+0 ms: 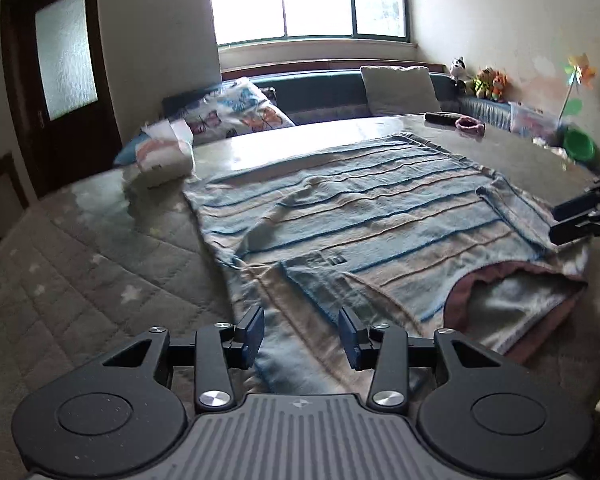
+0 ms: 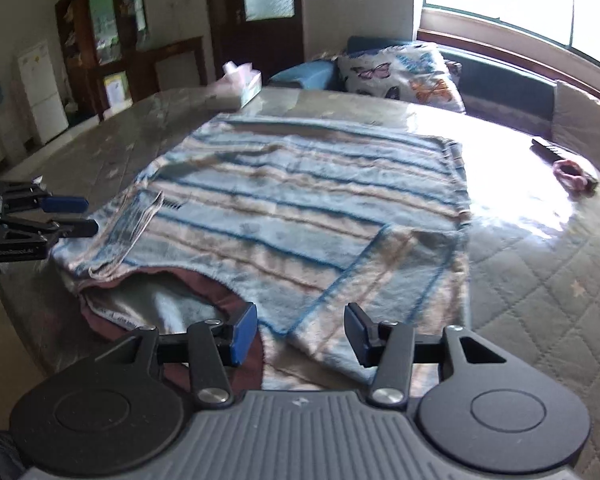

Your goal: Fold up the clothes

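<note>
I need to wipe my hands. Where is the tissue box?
The tissue box shows in the right wrist view, at the far left corner of the table, beyond the striped garment and left of the butterfly pillow.

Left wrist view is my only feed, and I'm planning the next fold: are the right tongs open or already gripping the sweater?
Observer: The right tongs are open over the striped sweater's near edge, with no cloth between them.
Operator: How do my left tongs look from that side?
Observer: The left tongs are open at the sweater's left edge, holding nothing.
Operator: What's left of the door, outside my frame?
Observer: A wooden cabinet stands there.
</note>
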A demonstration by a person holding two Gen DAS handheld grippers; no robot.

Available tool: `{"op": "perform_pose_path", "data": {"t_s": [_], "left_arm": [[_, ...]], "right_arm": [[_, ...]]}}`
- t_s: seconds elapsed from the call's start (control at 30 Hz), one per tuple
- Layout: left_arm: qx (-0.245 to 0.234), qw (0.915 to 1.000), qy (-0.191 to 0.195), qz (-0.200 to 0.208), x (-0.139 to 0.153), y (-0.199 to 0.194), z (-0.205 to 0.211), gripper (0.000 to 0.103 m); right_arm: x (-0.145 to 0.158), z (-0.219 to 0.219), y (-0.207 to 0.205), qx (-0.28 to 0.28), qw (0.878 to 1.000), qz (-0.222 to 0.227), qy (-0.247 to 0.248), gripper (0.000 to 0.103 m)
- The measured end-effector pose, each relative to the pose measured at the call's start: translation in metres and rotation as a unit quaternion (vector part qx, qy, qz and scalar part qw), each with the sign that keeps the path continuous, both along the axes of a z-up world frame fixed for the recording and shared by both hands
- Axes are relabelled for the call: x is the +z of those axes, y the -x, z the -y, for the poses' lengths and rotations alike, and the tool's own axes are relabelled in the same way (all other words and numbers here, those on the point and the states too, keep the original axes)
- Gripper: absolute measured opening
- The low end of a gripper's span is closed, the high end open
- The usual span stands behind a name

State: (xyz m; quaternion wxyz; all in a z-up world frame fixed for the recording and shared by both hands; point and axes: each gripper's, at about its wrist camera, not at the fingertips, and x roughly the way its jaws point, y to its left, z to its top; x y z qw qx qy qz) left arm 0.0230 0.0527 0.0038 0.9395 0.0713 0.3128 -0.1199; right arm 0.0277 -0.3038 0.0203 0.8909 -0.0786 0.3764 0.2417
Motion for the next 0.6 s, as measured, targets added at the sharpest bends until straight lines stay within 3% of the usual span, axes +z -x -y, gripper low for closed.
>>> {"op": "perform_pose_path", "data": {"t_s": [0.3,0.6], "left_arm": [[-0.015,0.9999,-0.008,0.000,-0.012,0.022,-0.002,0.050],[-0.028,0.9994,-0.011,0.013,-0.006,0.030,0.009,0.050]], "right_arm": [[-0.005,0.030,0.006,-0.049,0.999,0.005,0.021,0.049],[-0.008,0.033,0.009,-0.053,0.998,0.020,0.026,0.049]]}}
